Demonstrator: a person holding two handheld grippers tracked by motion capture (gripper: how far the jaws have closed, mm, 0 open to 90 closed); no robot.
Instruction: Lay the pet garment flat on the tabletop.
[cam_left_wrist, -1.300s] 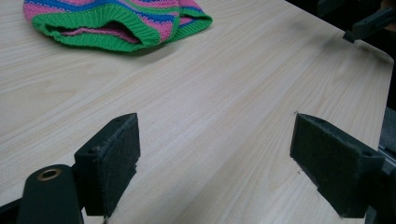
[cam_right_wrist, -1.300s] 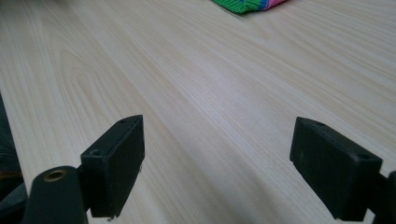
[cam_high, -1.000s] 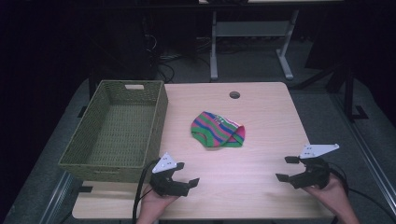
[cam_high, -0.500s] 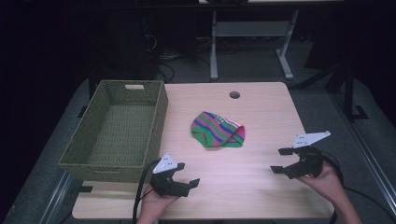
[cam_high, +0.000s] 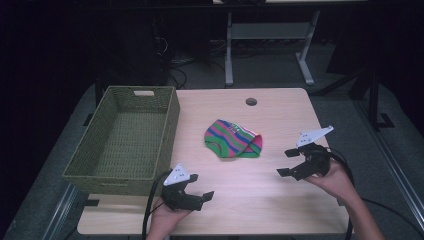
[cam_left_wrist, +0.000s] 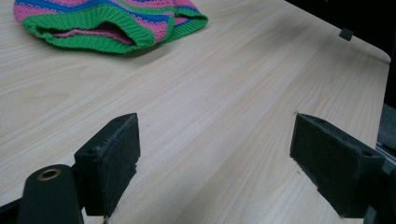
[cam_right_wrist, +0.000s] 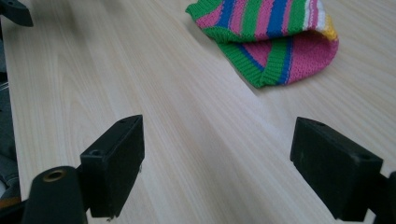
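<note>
Striped knit hat lies crumpled mid-table, nearer the far edge.

I see pink, green and blue bands with a green ribbed hem; my left gripper and right gripper both gape, holding nothing.

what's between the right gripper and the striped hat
Nothing: bare tabletop runs from the open right gripper to the striped hat, clearest in the right gripper view.

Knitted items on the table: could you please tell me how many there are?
1. A striped knitted hat lies near the middle of the table, right of the basket, whose visible inside holds nothing. Both grippers, left and right, are open, away from it.
</note>
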